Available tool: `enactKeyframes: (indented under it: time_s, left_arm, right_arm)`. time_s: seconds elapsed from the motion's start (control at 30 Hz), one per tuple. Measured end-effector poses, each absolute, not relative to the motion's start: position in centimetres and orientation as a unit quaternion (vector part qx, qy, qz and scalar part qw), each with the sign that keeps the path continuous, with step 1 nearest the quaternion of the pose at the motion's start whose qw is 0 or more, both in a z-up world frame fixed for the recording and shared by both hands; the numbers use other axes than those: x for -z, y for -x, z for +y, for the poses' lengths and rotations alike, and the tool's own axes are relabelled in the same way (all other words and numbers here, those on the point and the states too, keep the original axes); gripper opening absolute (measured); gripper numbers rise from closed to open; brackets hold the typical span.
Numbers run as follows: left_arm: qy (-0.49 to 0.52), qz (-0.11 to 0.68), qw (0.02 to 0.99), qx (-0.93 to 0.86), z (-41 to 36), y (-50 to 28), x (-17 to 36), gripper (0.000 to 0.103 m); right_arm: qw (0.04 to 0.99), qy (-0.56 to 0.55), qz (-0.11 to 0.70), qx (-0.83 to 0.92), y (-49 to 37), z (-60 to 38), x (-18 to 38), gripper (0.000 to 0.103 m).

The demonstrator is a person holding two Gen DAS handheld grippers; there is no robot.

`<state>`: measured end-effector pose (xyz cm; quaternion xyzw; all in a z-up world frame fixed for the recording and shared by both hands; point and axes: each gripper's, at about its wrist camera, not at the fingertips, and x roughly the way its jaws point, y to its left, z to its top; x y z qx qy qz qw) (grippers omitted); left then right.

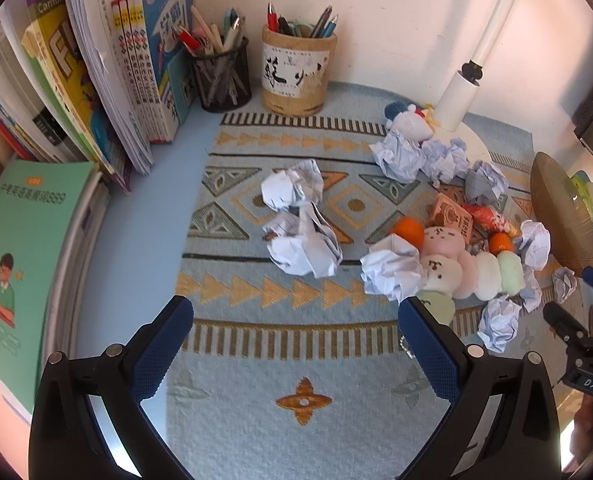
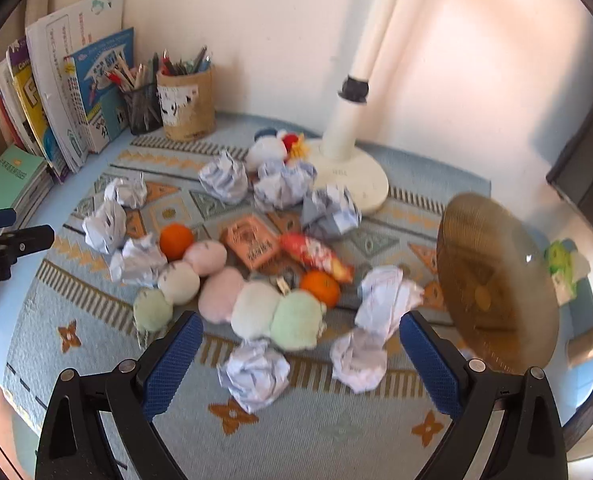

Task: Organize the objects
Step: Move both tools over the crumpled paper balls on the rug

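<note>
Both the left gripper (image 1: 296,344) and the right gripper (image 2: 301,360) are held tilted down over the patterned mat (image 1: 256,432) on the tabletop, jaws spread wide and holding nothing, presumably so the clutter can be surveyed before a first pick. Crumpled paper balls (image 2: 254,372) lie scattered across the mat, the nearest just ahead of the right jaws, mixed with plush toys (image 2: 272,314), two oranges (image 2: 175,240) and a small orange box (image 2: 251,242). A brown bowl (image 2: 492,280) is seen tipped on edge at the right, possibly a receptacle.
</note>
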<state>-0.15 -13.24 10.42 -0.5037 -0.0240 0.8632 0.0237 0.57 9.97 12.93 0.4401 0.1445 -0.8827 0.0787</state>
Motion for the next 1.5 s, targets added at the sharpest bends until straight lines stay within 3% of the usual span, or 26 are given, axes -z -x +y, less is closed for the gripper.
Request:
enactKeyframes:
  time_s: [0.23,0.37,0.47,0.63,0.93,1.5]
  left_arm:
    - [0.445,-0.018,0.01,-0.895,-14.6,3.7,-17.5,0.102]
    - [0.425,-0.026,0.039,-0.904,-11.9,3.6,-21.1,0.102]
    - [0.438,-0.049,0.085,-0.894,-9.4,3.1,-20.5,0.102]
    - [0.457,-0.02,0.099,-0.884,-5.2,2.0,-17.7,0.102]
    - [0.456,-0.009,0.123,-0.882,-3.6,1.8,-18.0,0.102]
    - [0.459,-0.033,0.066,-0.886,-0.6,1.9,-18.5,0.102]
  right_arm:
    - [0.058,-0.423,0.097,0.899,6.1,8.5,-21.3,0.1]
    - [0.029,-0.443,0.079,0.892,5.8,8.9,-22.4,0.103]
    - [0.004,-0.462,0.088,0.882,4.6,9.6,-20.4,0.103]
    - [-0.002,-0.511,0.069,0.857,3.5,11.2,-17.2,0.103]
    - [-0.017,-0.512,0.062,0.857,2.8,12.7,-17.3,0.103]
    - [0.042,-0.524,0.044,0.85,4.9,20.3,-16.2,0.103]
